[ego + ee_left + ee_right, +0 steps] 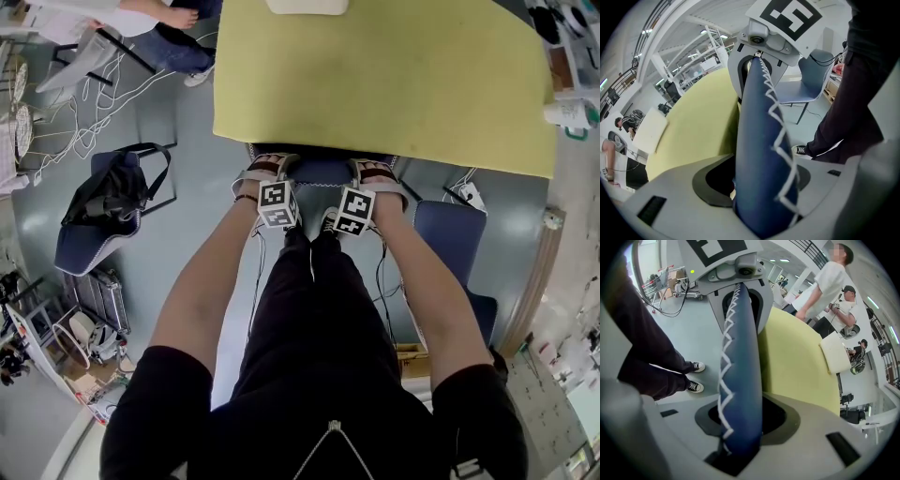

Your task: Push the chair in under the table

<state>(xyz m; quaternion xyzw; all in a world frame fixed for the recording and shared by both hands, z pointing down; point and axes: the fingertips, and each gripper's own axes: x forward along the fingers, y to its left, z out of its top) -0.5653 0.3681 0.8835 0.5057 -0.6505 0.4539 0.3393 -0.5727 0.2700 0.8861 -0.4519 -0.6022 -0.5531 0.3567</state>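
Gripping the blue chair backrest (761,140) from above, the left gripper (265,172) has both jaws clenched on the padded top edge, with the white zigzag stitching (780,136) running up between them. The right gripper (380,175) is clamped on the same backrest further along. Each gripper view shows the other gripper at the far end of the padding, straight ahead of its own jaws.

Just beyond both pairs of jaws lies the yellow table (394,75). Its near edge sits right beside the backrest, and the rest of the chair is out of sight under the tabletop. Behind the jaws are the person's black trousers and sneakers (325,222). Off to the right of the right jaws stands a second blue chair (450,239). Well apart to the left of the left jaws, a black bag (112,192) rests on another seat.
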